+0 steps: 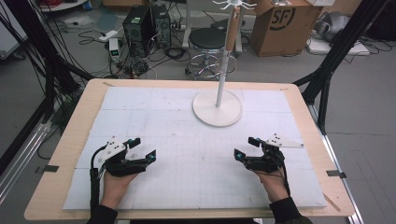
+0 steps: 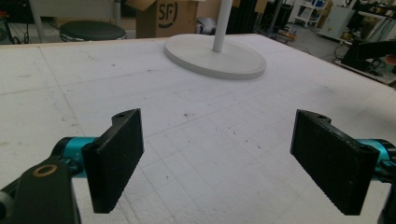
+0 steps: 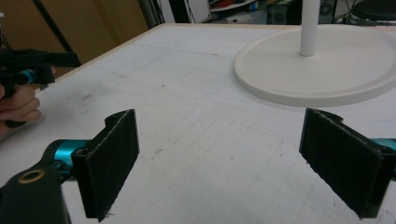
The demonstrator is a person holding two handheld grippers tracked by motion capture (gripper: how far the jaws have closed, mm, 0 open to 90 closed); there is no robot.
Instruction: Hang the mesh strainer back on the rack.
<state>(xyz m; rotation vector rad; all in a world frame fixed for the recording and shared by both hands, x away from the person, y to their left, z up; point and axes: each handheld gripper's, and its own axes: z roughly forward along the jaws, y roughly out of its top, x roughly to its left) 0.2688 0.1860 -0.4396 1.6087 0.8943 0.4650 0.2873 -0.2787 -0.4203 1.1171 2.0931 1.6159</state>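
Note:
My left gripper rests low over the white gridded mat at the near left, jaws wide apart with nothing between them. My right gripper mirrors it at the near right, also open and holding nothing. In the left gripper view the left gripper faces the round white stand base with its pole. In the right gripper view the right gripper faces the same base, and the other hand shows at the far left edge.
A white stand with a round base, a tall pole and hooks on top sits at the back centre of the mat. The wooden table rim frames the mat. Beyond the table are a stool, a cardboard box and computer towers.

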